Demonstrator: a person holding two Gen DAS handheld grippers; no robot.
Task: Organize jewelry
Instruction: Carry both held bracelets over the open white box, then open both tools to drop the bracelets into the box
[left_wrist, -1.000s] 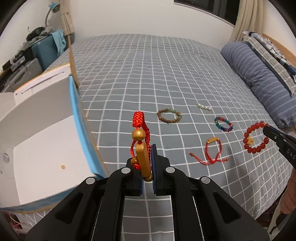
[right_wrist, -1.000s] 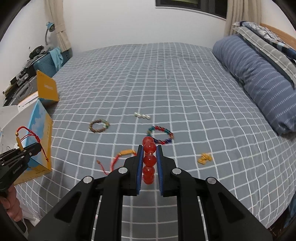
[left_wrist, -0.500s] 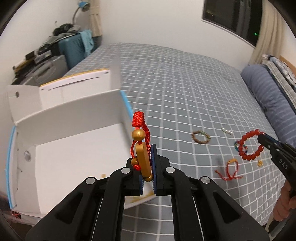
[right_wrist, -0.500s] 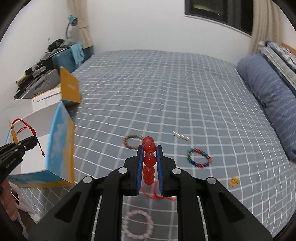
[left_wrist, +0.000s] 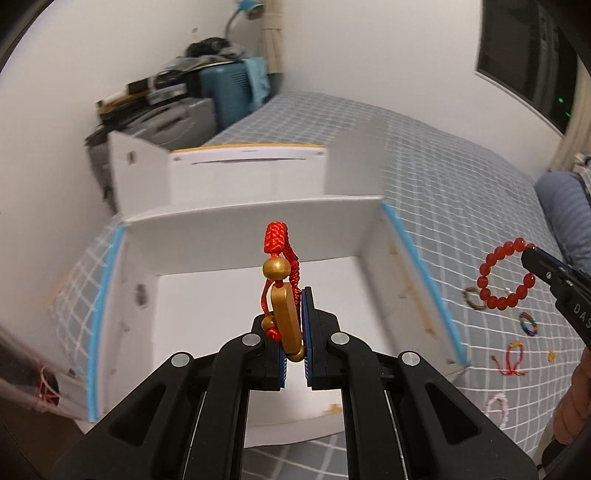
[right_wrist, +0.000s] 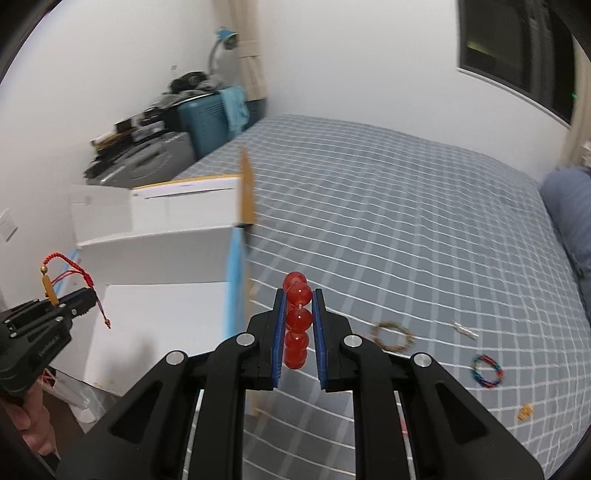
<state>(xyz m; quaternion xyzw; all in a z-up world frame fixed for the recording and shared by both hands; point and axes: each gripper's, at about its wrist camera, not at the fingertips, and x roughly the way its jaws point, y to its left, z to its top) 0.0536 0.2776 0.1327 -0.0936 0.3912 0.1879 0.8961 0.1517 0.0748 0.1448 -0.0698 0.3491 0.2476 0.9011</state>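
Red cord bracelet (left_wrist: 282, 291), clamped upright between the left gripper (left_wrist: 293, 354) fingers above the open white box (left_wrist: 255, 218), could snag on release, while the right gripper (right_wrist: 298, 339) pinches a red bead bracelet (right_wrist: 296, 325) that may slip.

Both wrist cams face box (left_wrist: 236, 206) (shared), close up.
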